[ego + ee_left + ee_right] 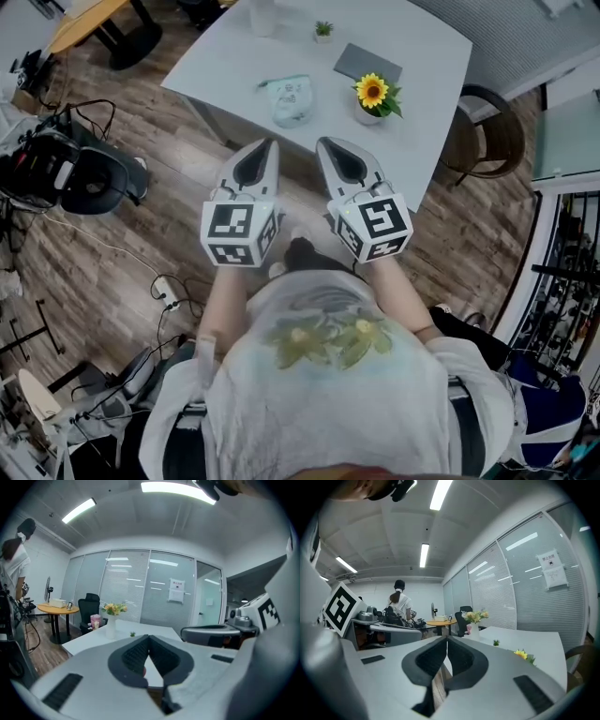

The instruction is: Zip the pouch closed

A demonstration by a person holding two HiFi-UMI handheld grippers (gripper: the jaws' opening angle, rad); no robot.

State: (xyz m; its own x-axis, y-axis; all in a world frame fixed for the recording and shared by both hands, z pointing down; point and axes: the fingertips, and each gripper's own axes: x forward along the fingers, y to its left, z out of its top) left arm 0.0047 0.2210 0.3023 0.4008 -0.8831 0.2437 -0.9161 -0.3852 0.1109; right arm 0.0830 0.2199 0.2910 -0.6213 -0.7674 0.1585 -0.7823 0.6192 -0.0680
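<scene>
Table (pixel 431 103), white, fills 12 o'clock of head view; left gripper (pixel 271 144) and right gripper (pixel 323 142) side by side short of its near edge, both with jaws pressed together, nothing held; pouch (pixel 292 99) flat on table at 12 o'clock from grippers, well apart; looks soft, light, likely to slide and buckle; best pin one end beside zip, draw slider with other gripper; slider too small to make out; contents hidden; pot (pixel 367 115) at pouch's 3 o'clock holds sunflower (pixel 372 90); tiny planter (pixel 323 38) at 1 o'clock holds green sprig (pixel 323 27).
</scene>
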